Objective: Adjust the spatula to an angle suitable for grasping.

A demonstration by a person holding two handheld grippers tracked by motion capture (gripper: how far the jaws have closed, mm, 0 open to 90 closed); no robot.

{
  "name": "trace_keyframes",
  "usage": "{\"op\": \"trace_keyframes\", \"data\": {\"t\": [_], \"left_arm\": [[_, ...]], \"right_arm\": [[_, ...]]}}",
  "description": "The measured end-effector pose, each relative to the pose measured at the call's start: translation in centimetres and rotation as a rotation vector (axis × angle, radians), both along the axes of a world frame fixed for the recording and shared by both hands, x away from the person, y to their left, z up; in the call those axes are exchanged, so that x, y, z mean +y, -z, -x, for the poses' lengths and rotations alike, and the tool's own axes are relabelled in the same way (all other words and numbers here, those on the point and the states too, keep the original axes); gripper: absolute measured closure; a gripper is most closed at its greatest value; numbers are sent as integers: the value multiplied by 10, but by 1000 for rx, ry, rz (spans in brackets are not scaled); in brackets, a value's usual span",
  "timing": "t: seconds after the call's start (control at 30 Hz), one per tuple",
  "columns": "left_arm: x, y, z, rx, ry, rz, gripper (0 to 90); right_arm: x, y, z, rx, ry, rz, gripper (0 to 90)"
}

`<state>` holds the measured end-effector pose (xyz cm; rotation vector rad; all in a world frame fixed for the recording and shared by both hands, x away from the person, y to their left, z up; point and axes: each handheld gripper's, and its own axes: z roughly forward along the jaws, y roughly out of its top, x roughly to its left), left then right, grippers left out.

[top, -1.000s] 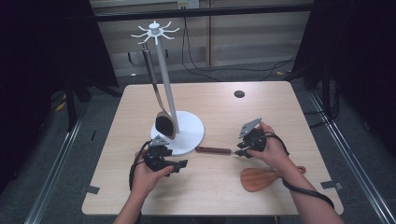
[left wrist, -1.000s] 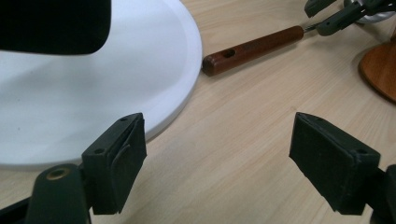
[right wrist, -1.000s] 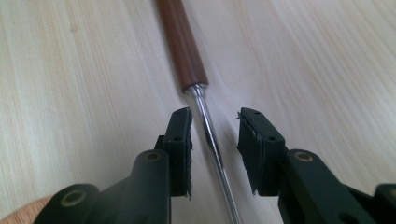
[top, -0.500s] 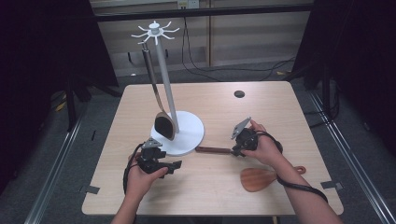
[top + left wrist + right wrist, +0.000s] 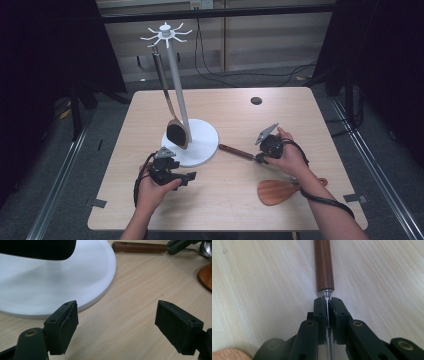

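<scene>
While the left hand waits, the right one takes hold of a utensil lying on the counter.

High view, rack: a white utensil stand point(image 5: 191, 142) on the counter point(image 5: 300, 107), round base and tall post; one wood-bowled spoon point(image 5: 177, 133) hangs from its top hooks.
High view, right tongs point(image 5: 258, 159): set low at the metal neck of the brown-handled utensil point(image 5: 236, 151), which lies flat just right of the stand's base.
High view, left tongs point(image 5: 191, 176): held just in front of the base, touching nothing.
High view, spare item: a wooden spatula point(image 5: 277, 191) lies near the right forearm.

Left gripper view, left tongs point(image 5: 125, 322): spread wide, bare counter between the pads; stand base at upper left, brown handle point(image 5: 138, 247) beyond.

Right gripper view, right tongs point(image 5: 328, 305): jaws have just been closing and are now clamped on the thin metal shank just behind the brown handle point(image 5: 323, 265); the utensil rests flat on the counter.

Step in hand: the grasp appears complete; lifting has not begun.
Next move, as judged: raise the utensil clear and carry its end toward a free hook. The thin shank may pivot in the pads, so a level, slow lift is advised.
</scene>
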<state>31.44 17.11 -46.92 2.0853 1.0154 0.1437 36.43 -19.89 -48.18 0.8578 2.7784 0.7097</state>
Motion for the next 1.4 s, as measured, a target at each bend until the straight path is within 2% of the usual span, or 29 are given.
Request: {"op": "trace_keyframes", "data": {"t": [0.03,0.1,0.13,0.17,0.2,0.43,0.5,0.57,0.6,0.67,0.7,0.77,0.8,0.83,0.9,0.97,1.0,1.07,1.1,1.17,1.2,1.23,1.27,1.37,1.4], "left_arm": [[0,0,0,0,0,-1,188],[0,1,-1,1,0,0,188],[0,1,-1,2,-1,0,188],[0,1,-1,3,-1,1,188],[0,1,0,2,-5,3,188],[-2,2,-1,1,1,3,188],[-3,2,0,4,-2,10,188],[-3,2,-1,0,6,-1,188],[-3,2,-1,1,8,-2,188],[-4,2,-1,-1,4,1,189],[-3,2,-2,0,7,0,189],[-4,2,-2,-2,-1,10,189],[-4,1,-2,-6,-3,11,189],[-4,1,-2,-8,-3,9,189],[-5,2,-2,-10,-8,18,189],[-5,2,-2,-15,7,2,189],[-6,2,-2,-21,0,9,189],[-8,1,-2,-28,5,10,190],[-9,0,-1,-39,1,17,190],[-12,-2,1,-52,-4,46,190],[-14,-4,1,-65,-5,68,189],[-14,-4,1,-65,-5,68,189],[-16,-5,1,-66,-7,91,189],[-20,-7,2,-67,10,136,180],[-25,-7,3,-72,24,163,172]], "right_arm": [[-1,0,0,8,28,-5,839],[-2,1,-2,6,36,-15,829],[-1,0,-2,18,60,-15,824],[-1,0,-2,6,54,-4,823],[2,-1,-1,18,73,6,821],[8,-2,-2,4,81,45,844],[8,-2,-2,-5,75,43,856],[6,-1,-3,6,117,12,859],[6,0,-3,2,118,10,859],[5,1,-3,-37,126,23,860],[3,0,-4,-74,135,17,860],[2,-1,-4,-71,146,11,861],[-2,-6,-4,-103,162,-25,861],[-2,-6,-4,-103,162,-25,861],[-4,-10,-4,-118,178,-64,862],[-7,-17,-2,-132,207,-112,862],[-7,-18,-1,-137,214,-128,862],[-11,-25,0,-170,238,-206,862],[-11,-25,0,-170,238,-206,862],[-14,-30,1,-179,261,-273,862],[-18,-35,2,-182,292,-330,861],[-18,-35,2,-182,292,-330,861],[-19,-36,3,-187,300,-350,862],[-23,-41,6,-204,310,-427,861],[-24,-42,7,-211,309,-457,862]]}}
